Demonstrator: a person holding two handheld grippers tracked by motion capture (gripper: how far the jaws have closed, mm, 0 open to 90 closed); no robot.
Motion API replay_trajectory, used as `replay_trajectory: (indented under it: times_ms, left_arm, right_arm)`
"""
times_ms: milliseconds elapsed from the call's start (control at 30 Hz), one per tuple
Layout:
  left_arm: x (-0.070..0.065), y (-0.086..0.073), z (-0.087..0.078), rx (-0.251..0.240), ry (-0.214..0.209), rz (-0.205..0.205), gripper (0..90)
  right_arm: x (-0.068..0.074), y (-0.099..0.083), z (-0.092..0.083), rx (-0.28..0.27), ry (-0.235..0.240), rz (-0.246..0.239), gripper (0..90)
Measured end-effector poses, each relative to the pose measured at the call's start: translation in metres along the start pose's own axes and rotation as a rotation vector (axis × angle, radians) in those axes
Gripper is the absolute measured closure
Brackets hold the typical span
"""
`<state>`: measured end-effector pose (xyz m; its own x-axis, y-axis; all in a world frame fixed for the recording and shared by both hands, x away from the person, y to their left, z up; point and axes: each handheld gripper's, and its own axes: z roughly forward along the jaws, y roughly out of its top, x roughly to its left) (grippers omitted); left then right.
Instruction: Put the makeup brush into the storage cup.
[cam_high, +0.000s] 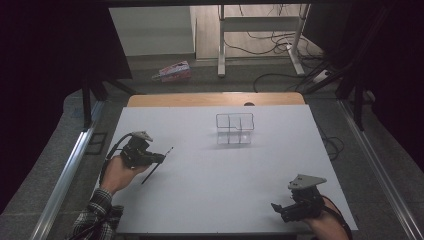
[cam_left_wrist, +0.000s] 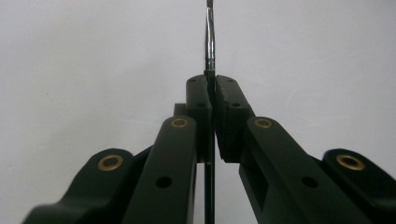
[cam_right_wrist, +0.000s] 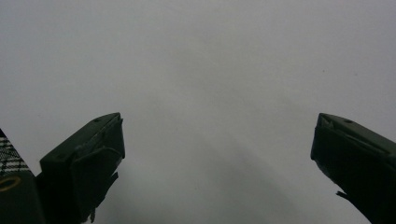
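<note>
My left gripper (cam_high: 161, 158) is at the left of the white table (cam_high: 215, 190), shut on a thin dark stick-like tool (cam_high: 150, 172). The tool slants from near the hand up past the jaws. In the left gripper view the tool (cam_left_wrist: 210, 42) shows a shiny metal section above the closed jaws of the left gripper (cam_left_wrist: 214, 86). A clear plastic box with compartments (cam_high: 234, 129) stands at the middle back of the table, well apart from both grippers. My right gripper (cam_high: 278, 208) is near the front right corner, pointing left. In its own view the right gripper (cam_right_wrist: 217, 130) is open over bare white table.
A wooden board (cam_high: 215, 99) runs along the table's back edge. Beyond it a colourful carton (cam_high: 174, 72) lies on the floor, near a desk frame (cam_high: 260, 30) and loose cables (cam_high: 280, 47). Metal rails (cam_high: 65, 175) flank the table on both sides.
</note>
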<state>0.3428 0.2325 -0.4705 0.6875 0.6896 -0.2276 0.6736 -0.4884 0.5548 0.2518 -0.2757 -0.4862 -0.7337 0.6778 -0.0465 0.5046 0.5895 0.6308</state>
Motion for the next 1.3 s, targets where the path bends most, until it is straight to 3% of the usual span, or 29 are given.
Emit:
replay_trajectory:
  times_ms: [233, 467, 600, 867, 1000, 1300]
  left_arm:
    - [-0.01, -0.008, -0.013, -0.112, -0.062, -0.013, 86.3]
    - [-0.023, -0.019, -0.011, -0.2, -0.107, -0.026, 86.3]
    - [-0.028, -0.024, -0.01, -0.231, -0.109, -0.023, 86.3]
    - [-0.046, -0.033, -0.015, -0.346, -0.123, -0.02, 86.3]
    - [-0.051, -0.037, -0.017, -0.372, -0.124, -0.012, 86.3]
    - [-0.057, -0.044, -0.015, -0.38, -0.118, -0.011, 86.3]
  right_arm:
    - [0.0, 0.001, -0.001, -0.019, 0.011, 0.013, 2.5]
    - [-0.001, 0.005, -0.006, -0.076, 0.039, 0.076, 0.5]
    - [-0.001, 0.007, -0.008, -0.11, 0.067, 0.095, 0.4]
    - [-0.003, 0.009, -0.01, -0.172, 0.094, 0.101, 0.0]
    - [-0.003, 0.008, -0.01, -0.172, 0.094, 0.09, 0.0]
    - [-0.004, 0.006, -0.01, -0.174, 0.085, 0.086, 0.0]
